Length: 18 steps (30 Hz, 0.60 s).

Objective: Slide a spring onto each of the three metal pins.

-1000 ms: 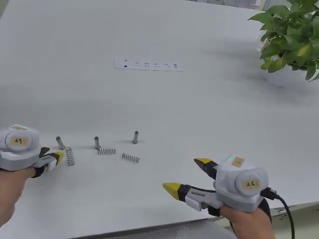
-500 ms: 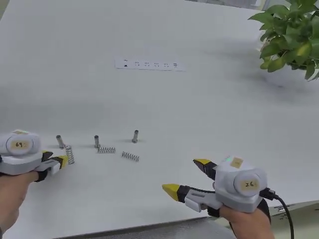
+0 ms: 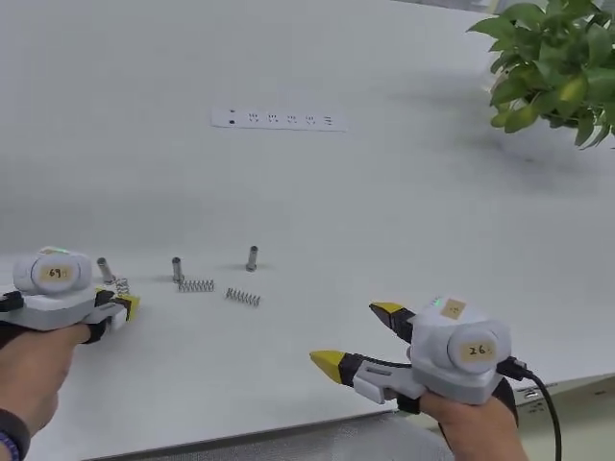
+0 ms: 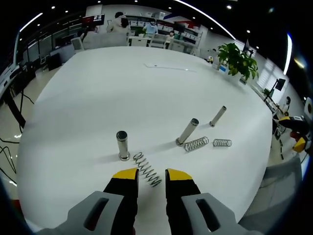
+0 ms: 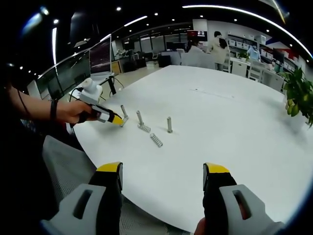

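Three metal pins stand upright on the white table: left pin (image 3: 104, 270) (image 4: 122, 144), middle pin (image 3: 177, 270) (image 4: 188, 131), right pin (image 3: 252, 257) (image 4: 218, 116). A spring lies flat beside each: left spring (image 3: 122, 285) (image 4: 146, 169), middle spring (image 3: 196, 285) (image 4: 196, 144), right spring (image 3: 243, 297) (image 4: 222, 143). My left gripper (image 3: 125, 305) (image 4: 152, 175) is low over the table, slightly open. The left spring's near end lies between its yellow tips, ungripped. My right gripper (image 3: 359, 335) (image 5: 162, 169) hovers wide open and empty near the front edge, well to the right of the pins (image 5: 139, 117).
A white power strip (image 3: 279, 119) lies at the back of the table. A potted plant (image 3: 548, 58) stands at the back right. The table's front edge (image 3: 288, 432) runs just below both hands. A black cable (image 3: 538, 394) trails from the right gripper.
My left gripper has edged right, so its tips now straddle the near end of the left spring. The right gripper has hardly moved. The head camera has shifted a little.
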### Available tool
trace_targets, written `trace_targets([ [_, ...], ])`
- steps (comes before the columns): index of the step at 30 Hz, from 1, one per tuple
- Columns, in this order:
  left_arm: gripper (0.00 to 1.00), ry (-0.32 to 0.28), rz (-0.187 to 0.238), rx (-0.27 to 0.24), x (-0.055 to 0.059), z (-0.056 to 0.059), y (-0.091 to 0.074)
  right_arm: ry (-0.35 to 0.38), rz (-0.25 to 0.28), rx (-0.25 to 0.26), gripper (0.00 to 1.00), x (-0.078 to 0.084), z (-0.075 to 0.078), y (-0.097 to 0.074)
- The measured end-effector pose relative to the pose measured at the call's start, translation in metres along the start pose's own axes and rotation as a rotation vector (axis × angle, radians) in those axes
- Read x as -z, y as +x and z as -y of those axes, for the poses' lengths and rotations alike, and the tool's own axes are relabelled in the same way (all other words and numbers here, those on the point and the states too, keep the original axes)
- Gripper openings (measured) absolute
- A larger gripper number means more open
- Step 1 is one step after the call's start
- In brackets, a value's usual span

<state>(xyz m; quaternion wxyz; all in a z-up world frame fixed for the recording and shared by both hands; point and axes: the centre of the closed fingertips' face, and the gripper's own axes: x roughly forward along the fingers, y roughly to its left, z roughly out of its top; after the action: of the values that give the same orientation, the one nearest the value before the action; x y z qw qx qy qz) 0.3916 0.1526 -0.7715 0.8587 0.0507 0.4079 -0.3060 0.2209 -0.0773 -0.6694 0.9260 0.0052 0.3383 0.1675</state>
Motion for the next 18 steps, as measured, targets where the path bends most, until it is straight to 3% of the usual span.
trace_targets([
  [12, 0.14, 0.011, -0.018, -0.018, 0.0047, -0.0070, 0.0057, -0.002, -0.009, -0.009, 0.65, 0.0012, -0.0042, 0.0017],
  [18, 0.07, 0.080, -0.020, -0.031, 0.0092, -0.0040, 0.0079, -0.005, -0.005, -0.012, 0.65, -0.0006, -0.0048, 0.0022],
])
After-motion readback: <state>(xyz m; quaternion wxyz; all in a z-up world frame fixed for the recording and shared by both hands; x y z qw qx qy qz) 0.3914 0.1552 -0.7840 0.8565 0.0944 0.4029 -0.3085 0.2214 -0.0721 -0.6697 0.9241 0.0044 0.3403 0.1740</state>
